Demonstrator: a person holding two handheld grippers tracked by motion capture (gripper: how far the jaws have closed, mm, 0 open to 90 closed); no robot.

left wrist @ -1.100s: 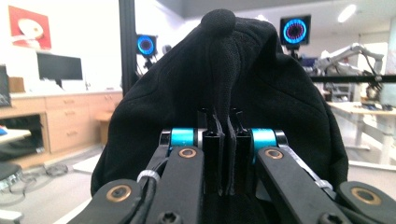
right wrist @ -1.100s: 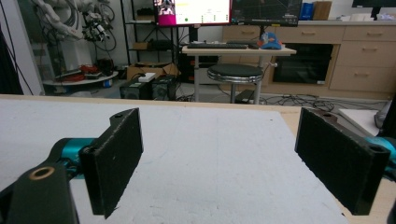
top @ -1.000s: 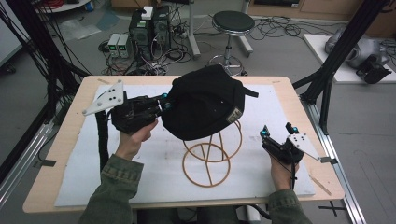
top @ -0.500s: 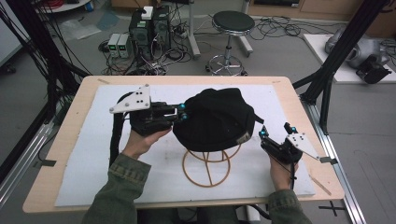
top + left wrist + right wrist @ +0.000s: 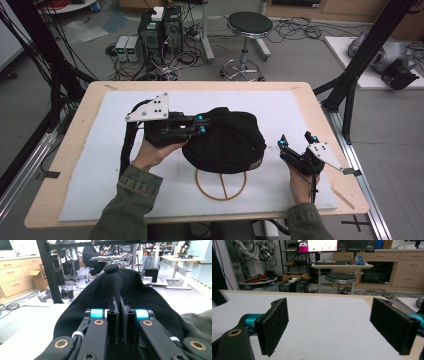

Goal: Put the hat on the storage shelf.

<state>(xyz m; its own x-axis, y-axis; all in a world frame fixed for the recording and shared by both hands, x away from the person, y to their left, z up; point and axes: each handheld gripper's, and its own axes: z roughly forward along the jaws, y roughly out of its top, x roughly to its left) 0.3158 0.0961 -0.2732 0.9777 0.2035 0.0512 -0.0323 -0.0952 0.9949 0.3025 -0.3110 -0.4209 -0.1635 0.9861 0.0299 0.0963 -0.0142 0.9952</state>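
I see the black cap (image 5: 225,142) sitting on the wire stand (image 5: 221,184) mid-table; my L gripper (image 5: 201,124) is clamped on its left edge; R gripper (image 5: 295,141) rests apart near the mat's (image 5: 90,165) right side, jaws spread w/ nothing between.

Grey floor (image 5: 310,60), black stool (image 5: 250,24)

White foam sheet (image 5: 100,180) was laid over wooden table (image 5: 75,135). Black round stool (image 5: 250,22) on chrome base was seen on floor beyond table's far edge. Two computer towers (image 5: 160,30) and small grey boxes (image 5: 127,47) were set among tangled cables (image 5: 195,55) beside it. Black frame struts (image 5: 350,85) were placed at table's right. In right gripper view, lit monitor (image 5: 317,245) and keyboard (image 5: 333,263) were seen on desk (image 5: 342,265), wooden drawers (image 5: 409,267) to the right.
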